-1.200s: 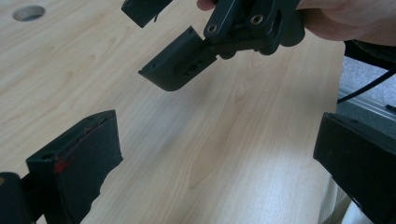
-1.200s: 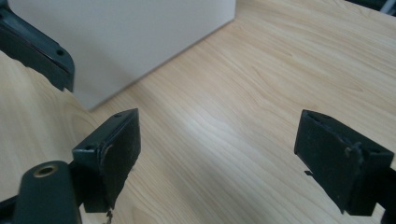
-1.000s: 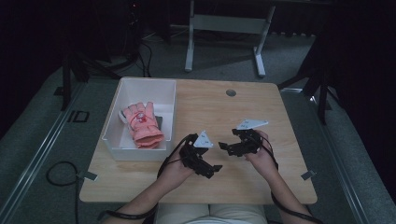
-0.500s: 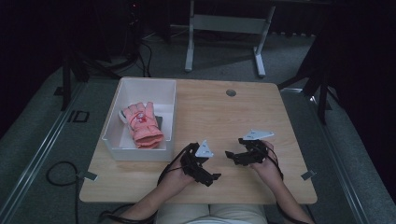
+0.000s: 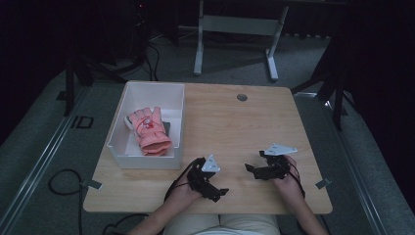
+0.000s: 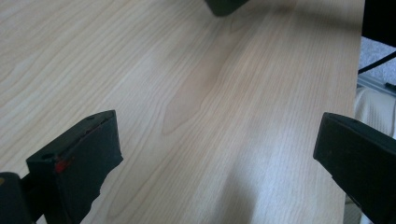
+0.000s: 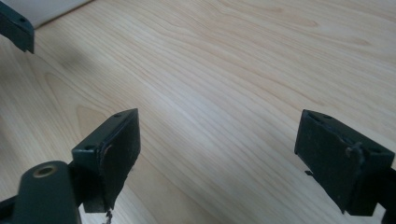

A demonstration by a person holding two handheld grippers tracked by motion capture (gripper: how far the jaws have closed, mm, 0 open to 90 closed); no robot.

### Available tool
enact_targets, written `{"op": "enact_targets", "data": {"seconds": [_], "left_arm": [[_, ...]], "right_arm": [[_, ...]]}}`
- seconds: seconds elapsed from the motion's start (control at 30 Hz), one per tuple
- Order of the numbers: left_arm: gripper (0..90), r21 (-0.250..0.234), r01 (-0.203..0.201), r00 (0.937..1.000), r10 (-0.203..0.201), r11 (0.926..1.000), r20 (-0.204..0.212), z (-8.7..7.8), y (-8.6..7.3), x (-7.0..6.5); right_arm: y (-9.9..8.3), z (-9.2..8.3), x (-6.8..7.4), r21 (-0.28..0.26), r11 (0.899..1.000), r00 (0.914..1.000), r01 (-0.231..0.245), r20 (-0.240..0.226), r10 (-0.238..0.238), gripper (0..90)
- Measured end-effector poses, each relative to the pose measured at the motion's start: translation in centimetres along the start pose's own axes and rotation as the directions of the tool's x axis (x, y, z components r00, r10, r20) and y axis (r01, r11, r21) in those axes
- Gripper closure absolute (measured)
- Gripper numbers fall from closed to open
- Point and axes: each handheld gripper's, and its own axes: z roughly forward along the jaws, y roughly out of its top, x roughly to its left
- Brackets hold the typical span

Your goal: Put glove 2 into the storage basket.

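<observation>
left gripper [image 5: 222,192] sits low at the near table [image 5: 235,127] edge, jaws spread wide, nothing between them. right gripper [image 5: 248,168] rests just beside it, likewise gaping and empty, both parked clear of the work, i'd judge. farther off, the pink glove [image 5: 148,130] lies in the white bin [image 5: 117,132] at the left, long axis running front to back, fingers aimed away, cuff toward the person.

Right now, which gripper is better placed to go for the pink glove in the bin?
Left, probably. The left gripper sits just off the near right corner of the white bin that holds the pink glove. The right gripper is farther across the table. Both are open and empty.
</observation>
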Motion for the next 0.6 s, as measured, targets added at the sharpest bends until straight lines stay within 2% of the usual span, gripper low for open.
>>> {"op": "enact_targets", "data": {"seconds": [0.23,0.43,0.6], "left_arm": [[0.4,-0.009,0.013,0.9995,-0.013,0.9999,-0.028,0.1,-0.9,0.4],[0.4,0.014,-0.005,0.9983,0.006,0.9999,-0.058,0.4,-1.5,0.2],[0.4,-0.004,-0.010,0.9975,0.010,0.9999,-0.071,0.2,-1.7,0.1]], "right_arm": [[-1.3,-0.6,-0.9,-0.015,1.000,0.9989,-0.005,0.047,0.006,14.4],[-2.3,-0.7,-1.7,-0.020,1.000,0.9972,-0.018,0.072,0.019,14.3],[-2.6,-0.8,-1.9,-0.017,1.000,0.9962,-0.014,0.086,0.015,14.3]]}}
